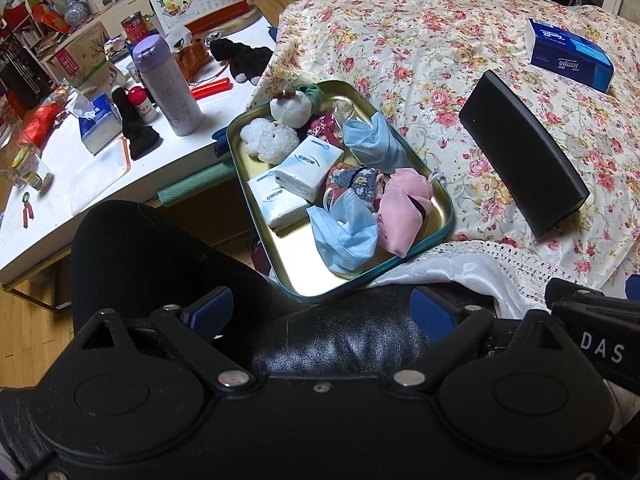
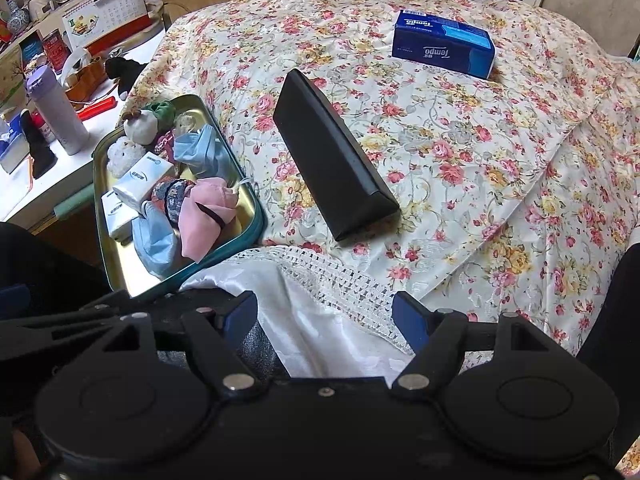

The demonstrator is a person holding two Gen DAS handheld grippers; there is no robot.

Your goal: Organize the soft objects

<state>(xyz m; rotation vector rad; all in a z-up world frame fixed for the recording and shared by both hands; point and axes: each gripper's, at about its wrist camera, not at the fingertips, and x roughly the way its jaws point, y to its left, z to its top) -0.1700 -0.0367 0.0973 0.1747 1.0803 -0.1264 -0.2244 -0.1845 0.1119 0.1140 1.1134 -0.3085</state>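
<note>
A teal-rimmed metal tray (image 1: 442,196) (image 2: 256,208) lies at the near left edge of the floral bed. It holds blue face masks (image 1: 346,236), a pink pouch (image 1: 402,212) (image 2: 208,208), white tissue packs (image 1: 308,168) (image 2: 140,180), a patterned pouch (image 1: 352,182), a white fluffy toy (image 1: 266,140) and a round plush (image 1: 290,108). My left gripper (image 1: 320,312) is open and empty, just short of the tray's near edge. My right gripper (image 2: 322,316) is open and empty over the white lace cloth (image 2: 320,280), right of the tray.
A black triangular case (image 1: 524,152) (image 2: 332,156) and a blue Tempo tissue box (image 1: 570,54) (image 2: 444,44) lie on the floral bedspread (image 2: 460,140). A cluttered white table (image 1: 100,176) with a lilac bottle (image 1: 168,84) stands to the left.
</note>
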